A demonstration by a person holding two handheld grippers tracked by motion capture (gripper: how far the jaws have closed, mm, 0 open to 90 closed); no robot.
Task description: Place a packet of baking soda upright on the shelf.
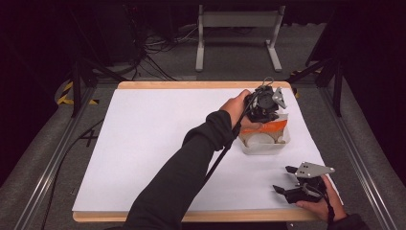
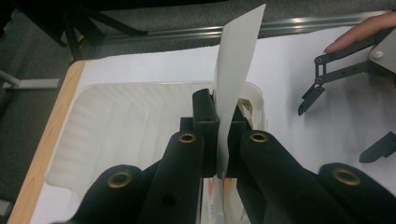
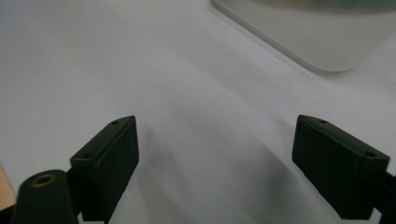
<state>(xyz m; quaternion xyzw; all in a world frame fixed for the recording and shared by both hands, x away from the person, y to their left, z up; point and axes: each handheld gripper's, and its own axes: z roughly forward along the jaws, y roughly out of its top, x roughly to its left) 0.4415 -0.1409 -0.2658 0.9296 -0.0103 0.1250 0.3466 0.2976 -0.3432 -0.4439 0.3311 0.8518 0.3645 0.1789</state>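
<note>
High view: left gripper [image 1: 263, 109] held over the clear tub [image 1: 264, 146] at the right far part of the white sheet [image 1: 158, 143]. The tub holds an orange-and-white packet [image 1: 268, 128] and something round and white. Right gripper [image 1: 290, 181] rests near the sheet's near right corner, well apart from the tub, jaws spread wide with nothing between them.

Left gripper view: jaws pinched narrow on a thin white flap [image 2: 234, 74], which stands upright between the pads and rises above them. Tub [image 2: 116, 126] lies directly below, ribbed floor visible. Right gripper [image 2: 345, 107] shows at the far right, jaws apart, a fingertip on top.

Right gripper view: both pads [image 3: 109, 158] wide apart over bare sheet [image 3: 196, 116]. Tub corner [image 3: 317, 42] at top right, not touched.
</note>
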